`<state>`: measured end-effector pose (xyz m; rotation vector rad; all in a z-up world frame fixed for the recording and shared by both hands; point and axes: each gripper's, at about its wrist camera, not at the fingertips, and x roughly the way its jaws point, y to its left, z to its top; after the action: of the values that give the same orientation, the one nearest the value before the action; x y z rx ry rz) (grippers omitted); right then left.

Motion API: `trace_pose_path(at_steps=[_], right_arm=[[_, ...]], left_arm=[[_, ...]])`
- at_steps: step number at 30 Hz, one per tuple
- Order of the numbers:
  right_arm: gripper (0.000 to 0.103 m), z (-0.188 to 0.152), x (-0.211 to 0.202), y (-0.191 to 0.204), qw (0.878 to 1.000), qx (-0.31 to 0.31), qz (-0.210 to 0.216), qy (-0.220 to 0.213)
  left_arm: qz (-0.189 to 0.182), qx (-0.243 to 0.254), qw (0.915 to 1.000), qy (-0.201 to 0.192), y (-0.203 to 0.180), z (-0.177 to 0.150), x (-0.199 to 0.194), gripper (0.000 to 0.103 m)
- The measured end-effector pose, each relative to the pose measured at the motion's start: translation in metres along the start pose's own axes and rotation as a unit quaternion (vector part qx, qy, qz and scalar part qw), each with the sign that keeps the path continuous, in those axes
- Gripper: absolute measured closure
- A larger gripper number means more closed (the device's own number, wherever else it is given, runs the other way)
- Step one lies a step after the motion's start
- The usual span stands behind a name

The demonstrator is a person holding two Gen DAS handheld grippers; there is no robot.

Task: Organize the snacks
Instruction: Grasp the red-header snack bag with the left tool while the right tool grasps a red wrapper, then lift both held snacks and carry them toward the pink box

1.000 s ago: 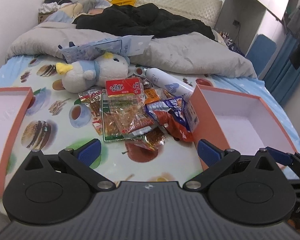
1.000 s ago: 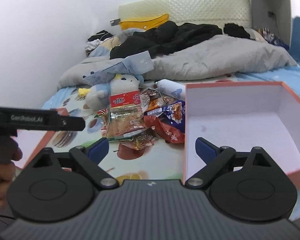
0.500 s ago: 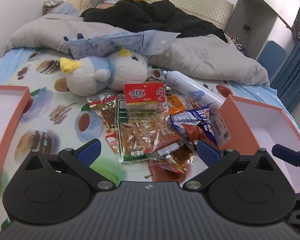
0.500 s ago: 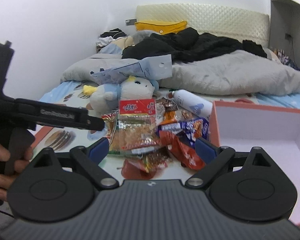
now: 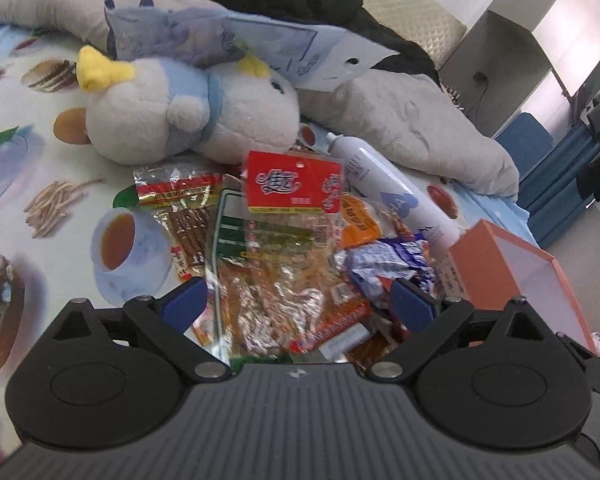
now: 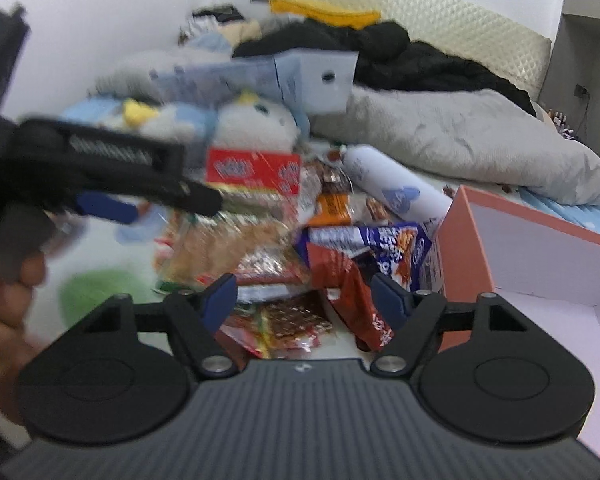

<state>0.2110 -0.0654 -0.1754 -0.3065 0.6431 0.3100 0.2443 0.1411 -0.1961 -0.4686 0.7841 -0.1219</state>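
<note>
Snack packets, a loose heap of crinkly foil and clear plastic wrappers [image 5: 284, 256], lie on the food-printed bedsheet [image 5: 60, 208] right in front of your left gripper [image 5: 298, 305] in the left wrist view. Your left claw stands wide open, its blue pads either side of the heap's near edge and pressing on nothing. A clear bag with a red header card [image 5: 294, 188] sits on top of the pile, and a blue and white wrapper [image 5: 388, 260] lies at its right side, just beside the orange-walled cardboard box with a white inside [image 5: 500, 272]. Behind the heap a white and pale blue plush bird with a yellow beak [image 5: 188, 116] lies on its side, a white spray can [image 5: 392, 196] slants toward the box, and a grey quilt [image 5: 420, 120] is bunched beyond them.

From the right wrist view, much of it blurred, your right gripper [image 6: 304, 300] has its jaws parted, and they have just been closing; small foil packets lie on the sheet between the pads, but the pads are not pressing on them. A red and purple snack bag [image 6: 364, 256] leans against the wall of the orange box [image 6: 472, 248] to the right. At the left, your left hand [image 6: 4, 280] holds the black left gripper over the heap's far side.
</note>
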Motion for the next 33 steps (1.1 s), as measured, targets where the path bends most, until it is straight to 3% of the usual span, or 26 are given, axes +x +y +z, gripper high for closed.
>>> trace_pose_path(at_steps=[8,10,16,20,23,29,31,33], right_arm=[[0.032,-0.005,0.046,0.007,0.995,-0.077,-0.055,0.022],[0.032,-0.007,0.059,0.014,0.988,-0.124,-0.084,0.026],[0.033,-0.007,0.084,0.008,0.991,-0.103,-0.071,0.053],[0.049,-0.003,0.087,0.001,0.995,-0.06,-0.038,0.065],[0.059,-0.002,0.087,-0.002,0.997,-0.043,-0.014,0.069],[0.059,0.0,0.086,-0.003,0.997,-0.028,0.003,0.072],[0.06,0.0,0.083,-0.003,0.997,-0.03,0.002,0.075],[0.06,0.0,0.079,-0.004,0.997,-0.027,-0.002,0.077]], left_arm=[[-0.008,0.014,0.9996,0.024,0.008,0.004,0.032,0.015],[-0.01,0.009,0.9991,0.039,0.008,0.004,0.042,0.024],[-0.027,0.006,0.9986,0.046,0.009,0.006,0.057,0.028],[-0.025,0.01,0.9982,0.054,0.008,0.006,0.063,0.028],[-0.05,0.021,0.9974,0.047,0.003,0.006,0.063,0.031],[-0.061,0.028,0.9964,0.052,-0.009,0.005,0.077,0.043],[-0.051,0.039,0.9965,0.053,-0.013,0.005,0.081,0.058],[-0.046,0.046,0.9964,0.055,-0.015,0.003,0.083,0.065]])
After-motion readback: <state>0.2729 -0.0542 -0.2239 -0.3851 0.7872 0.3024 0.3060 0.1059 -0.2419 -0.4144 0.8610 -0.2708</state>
